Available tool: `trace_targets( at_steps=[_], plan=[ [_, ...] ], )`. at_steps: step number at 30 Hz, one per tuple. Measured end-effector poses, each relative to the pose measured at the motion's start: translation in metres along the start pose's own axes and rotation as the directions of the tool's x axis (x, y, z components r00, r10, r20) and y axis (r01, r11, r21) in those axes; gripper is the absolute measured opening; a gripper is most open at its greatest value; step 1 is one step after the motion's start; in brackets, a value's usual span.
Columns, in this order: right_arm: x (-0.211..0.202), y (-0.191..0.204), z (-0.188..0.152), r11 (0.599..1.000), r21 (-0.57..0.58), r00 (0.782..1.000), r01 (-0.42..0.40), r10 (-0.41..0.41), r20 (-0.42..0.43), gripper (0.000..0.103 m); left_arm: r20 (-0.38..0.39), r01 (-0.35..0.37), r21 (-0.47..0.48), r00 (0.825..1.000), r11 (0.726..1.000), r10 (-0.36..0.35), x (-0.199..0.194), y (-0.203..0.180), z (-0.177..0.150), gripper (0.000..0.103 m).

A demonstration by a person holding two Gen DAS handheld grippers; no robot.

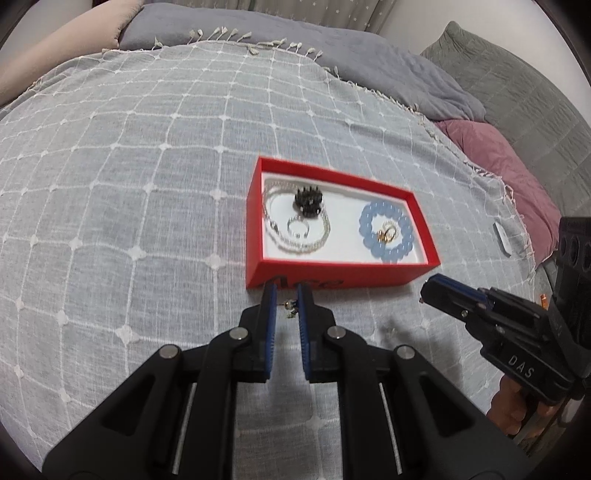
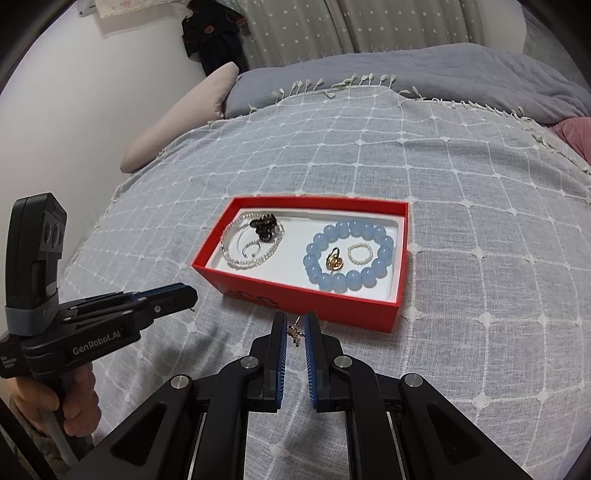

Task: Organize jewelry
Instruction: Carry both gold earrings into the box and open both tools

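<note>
Each claw, left (image 1: pixel 287 295) and right (image 2: pixel 295 325), is parted only narrowly, with one small earring (image 1: pixel 290 308) and a second earring (image 2: pixel 295 334) between the tips; whether either is pinched I cannot tell. Just beyond at 12 o'clock, one red box (image 2: pixel 314 308) sits on the bed (image 2: pixel 461 295), holding one blue bead bracelet (image 2: pixel 314 254), one gold ring (image 2: pixel 334 260), one pearl ring (image 2: pixel 357 253), one pearl strand (image 2: pixel 231 254), one silver ring (image 2: pixel 251 249) and one black clip (image 2: pixel 264 227).

- A home bedroom.
- Ahead of the tongs, a bed under a grey checked throw (image 2: pixel 332 166).
- Beyond it, pillows (image 1: pixel 236 26) and star-print curtains (image 2: pixel 369 22).
</note>
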State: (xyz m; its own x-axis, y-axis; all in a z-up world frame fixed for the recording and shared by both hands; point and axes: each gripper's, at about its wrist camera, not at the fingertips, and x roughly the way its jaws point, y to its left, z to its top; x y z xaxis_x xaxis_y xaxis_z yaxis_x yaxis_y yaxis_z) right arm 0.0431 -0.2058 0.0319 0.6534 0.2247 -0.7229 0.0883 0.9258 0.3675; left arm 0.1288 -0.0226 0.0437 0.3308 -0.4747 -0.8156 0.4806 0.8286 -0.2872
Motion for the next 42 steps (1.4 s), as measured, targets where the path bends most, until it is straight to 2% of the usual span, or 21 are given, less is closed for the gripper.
trace_targets(
  at_steps=[10,21,23,24,30,36,42],
  plan=[
    [-0.007,-0.028,0.021,0.994,0.107,0.997,-0.018,0.010,0.070,0.010,0.065,0.035,-0.021,0.997,0.999,-0.034,0.004,-0.008,0.034,0.013],
    [0.010,-0.038,0.039,0.991,0.132,0.993,-0.028,0.012,0.119,0.011,0.059,0.035,-0.023,0.998,0.999,-0.034,0.025,-0.006,0.047,0.013],
    [0.010,-0.040,0.039,0.989,0.148,0.992,-0.027,0.008,0.125,0.017,0.060,0.049,-0.013,0.997,0.999,-0.048,0.026,-0.007,0.047,0.026],
    [0.009,-0.042,0.040,0.987,0.160,0.992,-0.027,0.007,0.125,0.020,0.060,0.049,-0.010,0.997,0.999,-0.048,0.026,-0.008,0.047,0.029],
    [0.007,-0.047,0.039,0.983,0.182,0.993,-0.020,-0.002,0.121,0.022,0.068,0.034,-0.010,0.997,0.999,-0.033,0.019,-0.005,0.043,0.030],
    [-0.002,-0.045,0.035,0.983,0.183,0.992,-0.014,-0.009,0.124,0.022,0.091,-0.012,0.011,0.996,1.000,0.011,0.006,-0.007,0.036,0.031],
    [-0.010,-0.037,0.024,0.989,0.150,0.993,0.013,-0.030,0.110,0.022,0.117,-0.044,0.038,0.992,0.998,0.040,-0.006,-0.015,0.026,0.038]
  ],
)
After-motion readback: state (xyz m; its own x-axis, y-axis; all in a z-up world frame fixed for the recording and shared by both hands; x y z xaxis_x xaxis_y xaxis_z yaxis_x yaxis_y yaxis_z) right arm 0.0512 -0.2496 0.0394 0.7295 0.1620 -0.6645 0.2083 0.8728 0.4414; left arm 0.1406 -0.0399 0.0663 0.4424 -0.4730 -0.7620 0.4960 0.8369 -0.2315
